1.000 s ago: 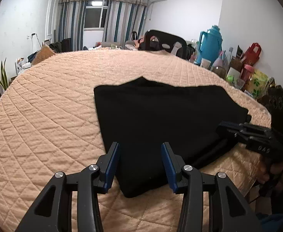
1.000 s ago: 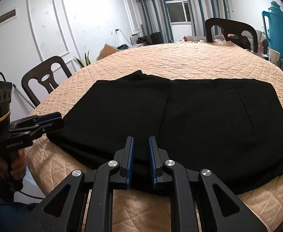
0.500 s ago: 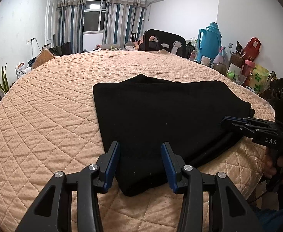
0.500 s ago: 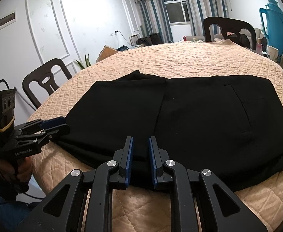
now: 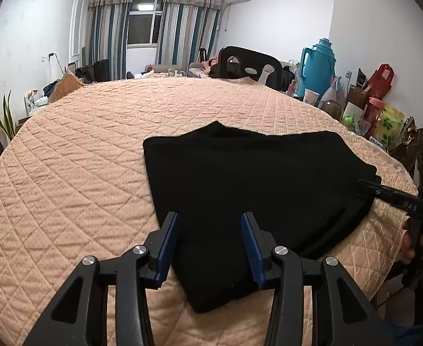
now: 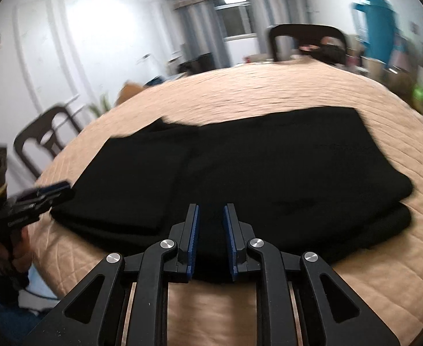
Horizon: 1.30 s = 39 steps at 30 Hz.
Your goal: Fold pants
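Observation:
Black pants (image 5: 254, 178) lie folded into a flat block on the peach quilted table (image 5: 81, 173). My left gripper (image 5: 208, 219) is open and hovers over the block's near left corner, with cloth showing below the gap. The right wrist view is blurred. In it my right gripper (image 6: 211, 210) hangs over the near edge of the pants (image 6: 269, 158). Its jaws are opening from a narrow gap and the pads press on nothing. From the left wrist view the right gripper (image 5: 363, 184) reaches the pants' right corner. The left gripper (image 6: 64, 189) sits at their left end.
A dark chair (image 5: 249, 60) stands behind the table, another chair (image 6: 44, 132) at its left. A blue thermos (image 5: 316, 66), cups, bags and bottles (image 5: 378, 109) crowd the right side. The table edge runs close below both grippers. A hand (image 5: 410, 242) holds the right tool.
The right gripper has slid right along the pants' near edge and rolled, blurring its view, and its jaws stand slightly wider. The left gripper has stayed put.

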Motion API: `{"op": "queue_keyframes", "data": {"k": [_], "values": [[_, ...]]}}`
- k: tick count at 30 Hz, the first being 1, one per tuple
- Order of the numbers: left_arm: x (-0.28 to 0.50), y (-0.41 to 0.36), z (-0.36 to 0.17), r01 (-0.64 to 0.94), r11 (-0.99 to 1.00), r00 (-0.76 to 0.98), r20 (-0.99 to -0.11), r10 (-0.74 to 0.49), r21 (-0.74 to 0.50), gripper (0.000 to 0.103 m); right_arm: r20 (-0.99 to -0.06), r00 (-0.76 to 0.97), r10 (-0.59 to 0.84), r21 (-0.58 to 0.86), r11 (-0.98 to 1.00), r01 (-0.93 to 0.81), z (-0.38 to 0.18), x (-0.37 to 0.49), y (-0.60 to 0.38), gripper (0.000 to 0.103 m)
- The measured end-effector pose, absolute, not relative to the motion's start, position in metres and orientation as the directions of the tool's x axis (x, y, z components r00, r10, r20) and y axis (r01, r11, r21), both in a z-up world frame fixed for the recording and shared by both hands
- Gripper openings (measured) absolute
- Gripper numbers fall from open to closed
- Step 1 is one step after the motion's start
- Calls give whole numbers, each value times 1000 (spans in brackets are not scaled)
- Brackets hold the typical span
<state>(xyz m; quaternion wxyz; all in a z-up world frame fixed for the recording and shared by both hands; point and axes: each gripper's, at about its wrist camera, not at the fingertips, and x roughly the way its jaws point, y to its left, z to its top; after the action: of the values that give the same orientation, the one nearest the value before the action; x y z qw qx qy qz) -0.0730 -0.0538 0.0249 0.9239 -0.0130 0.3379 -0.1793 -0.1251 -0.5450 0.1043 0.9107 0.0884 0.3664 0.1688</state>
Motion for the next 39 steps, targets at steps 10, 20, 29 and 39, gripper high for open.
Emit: {"op": "queue_keyframes", "data": {"k": [10,20,29,39], "values": [[-73,-57,13,321,935,695,-632,-342,-153,47,-645,697,312,452,892,20,101,-151,-624,47],[-74,-55,13,322,932,698,-622,-354,-168,47,-602,710,366,603,791,104,93,-137,-642,47],[-75,-54,13,321,932,701,-620,-353,-167,47,-578,750,323,617,774,142,95,-132,-644,54],[-75,-55,12,322,933,702,-621,-349,-162,47,-583,760,286,609,774,176,93,-105,-645,54]]}}
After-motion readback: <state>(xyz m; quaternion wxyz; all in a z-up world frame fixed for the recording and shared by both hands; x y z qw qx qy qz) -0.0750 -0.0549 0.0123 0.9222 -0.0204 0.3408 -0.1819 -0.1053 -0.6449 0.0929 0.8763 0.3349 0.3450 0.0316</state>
